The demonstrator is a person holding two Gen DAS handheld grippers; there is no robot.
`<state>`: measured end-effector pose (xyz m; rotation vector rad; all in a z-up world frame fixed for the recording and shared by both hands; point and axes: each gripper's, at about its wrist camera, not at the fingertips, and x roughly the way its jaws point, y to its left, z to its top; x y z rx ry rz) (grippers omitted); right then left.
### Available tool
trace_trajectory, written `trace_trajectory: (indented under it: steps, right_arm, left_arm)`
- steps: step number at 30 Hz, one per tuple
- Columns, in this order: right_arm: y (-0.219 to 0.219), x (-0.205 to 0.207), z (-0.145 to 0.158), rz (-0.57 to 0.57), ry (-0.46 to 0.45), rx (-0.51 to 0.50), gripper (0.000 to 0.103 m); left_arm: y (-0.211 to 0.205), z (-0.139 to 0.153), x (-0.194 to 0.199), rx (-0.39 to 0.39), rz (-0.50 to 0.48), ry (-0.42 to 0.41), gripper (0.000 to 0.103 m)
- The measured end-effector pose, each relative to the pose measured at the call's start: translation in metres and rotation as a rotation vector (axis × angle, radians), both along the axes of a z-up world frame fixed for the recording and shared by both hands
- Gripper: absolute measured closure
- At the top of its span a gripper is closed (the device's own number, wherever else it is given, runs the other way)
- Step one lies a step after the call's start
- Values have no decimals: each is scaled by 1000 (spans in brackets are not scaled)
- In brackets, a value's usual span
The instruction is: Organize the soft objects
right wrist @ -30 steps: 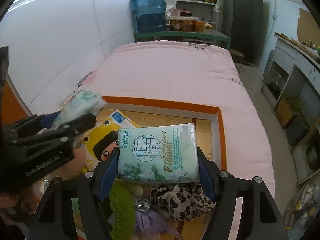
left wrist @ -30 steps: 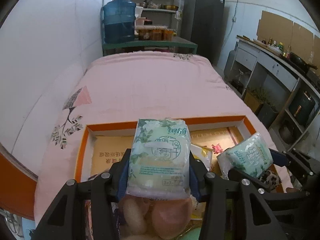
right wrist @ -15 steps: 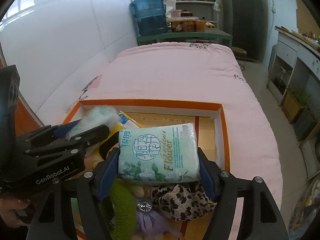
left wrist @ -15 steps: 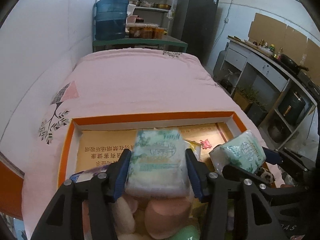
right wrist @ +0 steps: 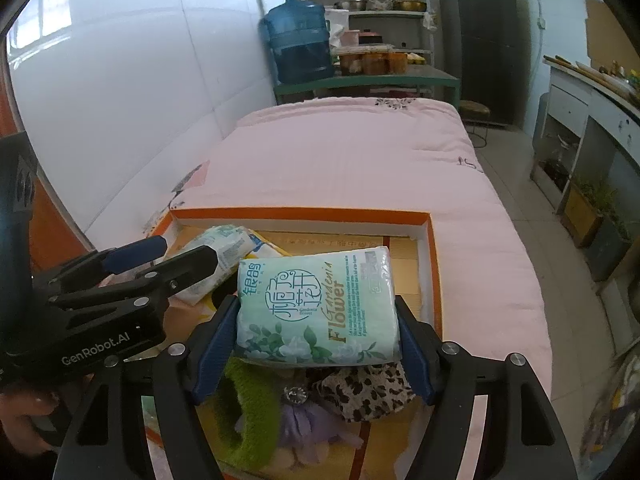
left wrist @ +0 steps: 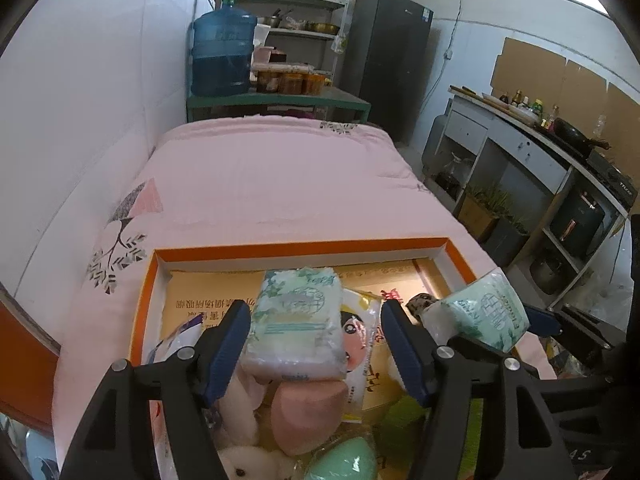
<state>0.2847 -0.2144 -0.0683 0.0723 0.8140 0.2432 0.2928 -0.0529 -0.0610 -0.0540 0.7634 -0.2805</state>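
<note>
Two tissue packs left: left gripper [left wrist: 314,344] jaws apart around one, right gripper [right wrist: 318,346] clamping another above the box [right wrist: 434,264].

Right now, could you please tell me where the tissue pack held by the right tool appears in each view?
Left wrist view: the tissue pack sits at right of centre, beside the orange box's right wall.
Right wrist view: the same pack fills the centre, between the tool's blue pads.
Shared landmark: the blue water jug.
</note>
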Motion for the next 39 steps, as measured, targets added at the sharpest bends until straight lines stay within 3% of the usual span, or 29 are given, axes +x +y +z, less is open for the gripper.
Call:
trace_trajectory:
  steps: [18,39]
  right_arm:
    - [10,-32,30,42,-50,8,26]
    - [14,-55,42,13,-79,27,26]
  left_arm:
    - [20,36,-39,-24,37,-83,36]
    - [38,46,-75,-61,57,-112,36]
